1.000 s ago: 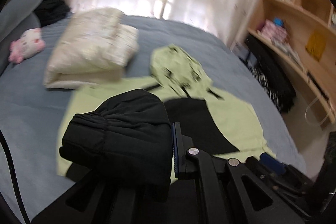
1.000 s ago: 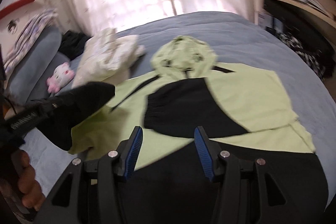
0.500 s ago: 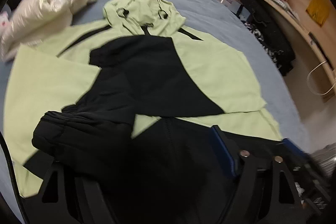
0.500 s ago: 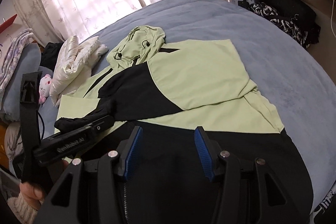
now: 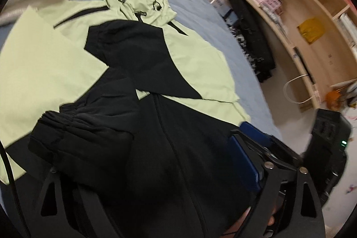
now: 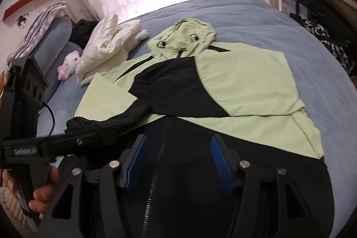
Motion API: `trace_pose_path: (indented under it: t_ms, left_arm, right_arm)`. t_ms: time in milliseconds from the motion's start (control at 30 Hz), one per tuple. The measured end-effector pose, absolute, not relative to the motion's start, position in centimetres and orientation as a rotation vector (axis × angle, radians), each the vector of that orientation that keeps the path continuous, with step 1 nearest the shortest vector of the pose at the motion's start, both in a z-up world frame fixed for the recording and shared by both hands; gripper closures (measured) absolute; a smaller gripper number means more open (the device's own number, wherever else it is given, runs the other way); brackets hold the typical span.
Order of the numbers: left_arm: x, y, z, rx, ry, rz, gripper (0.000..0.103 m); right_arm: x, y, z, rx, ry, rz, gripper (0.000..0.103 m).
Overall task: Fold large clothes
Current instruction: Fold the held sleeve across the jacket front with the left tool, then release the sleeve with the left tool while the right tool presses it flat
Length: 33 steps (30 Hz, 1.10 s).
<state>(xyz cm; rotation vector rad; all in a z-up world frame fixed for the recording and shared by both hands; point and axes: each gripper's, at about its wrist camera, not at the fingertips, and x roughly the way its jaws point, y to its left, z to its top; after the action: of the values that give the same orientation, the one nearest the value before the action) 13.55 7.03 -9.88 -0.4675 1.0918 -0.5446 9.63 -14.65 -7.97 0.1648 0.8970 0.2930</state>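
Note:
A light green and black hooded jacket (image 5: 196, 64) lies flat on the blue bed, hood (image 6: 183, 39) towards the window. Both sleeves are folded in over its front. My left gripper (image 5: 142, 148) is open; the black elastic cuff (image 5: 67, 126) of the left sleeve lies over its left finger, and its blue right pad (image 5: 245, 162) stands wide apart. In the right wrist view the left gripper (image 6: 73, 139) lies beside that cuff (image 6: 89, 124). My right gripper (image 6: 178, 162) is open and empty, just above the jacket's black hem and zip (image 6: 156, 171).
A folded cream padded garment (image 6: 111, 41) and a pink-and-white plush toy (image 6: 68, 64) lie at the bed's far left. A wooden shelf unit (image 5: 312, 21) and dark bags (image 5: 252, 37) stand to the right of the bed (image 6: 256, 15).
My left gripper has carried the black sleeve cuff inward over the jacket's front and has opened wide. My right gripper has stayed open over the hem.

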Motion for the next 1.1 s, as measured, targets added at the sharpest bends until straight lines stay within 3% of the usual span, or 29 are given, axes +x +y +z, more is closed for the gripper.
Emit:
trace_pose_path:
  t_ms: [167, 633, 1100]
  left_arm:
    - [12.0, 8.6, -10.5, -0.531, 1.076, -0.626, 0.008]
    - [4.1, 10.8, -11.1, -0.254, 0.942, -0.592, 0.008]
    - [2.4, 13.7, -13.0, -0.295, 0.926, -0.497, 0.008]
  right_arm:
    - [9.8, -13.3, -8.7, 0.148, 0.931, 0.336, 0.044]
    - [10.5, -7.1, -8.9, 0.075, 0.985, 0.555, 0.044]
    - [13.8, -0.7, -16.9, 0.250, 1.378, 0.628, 0.043]
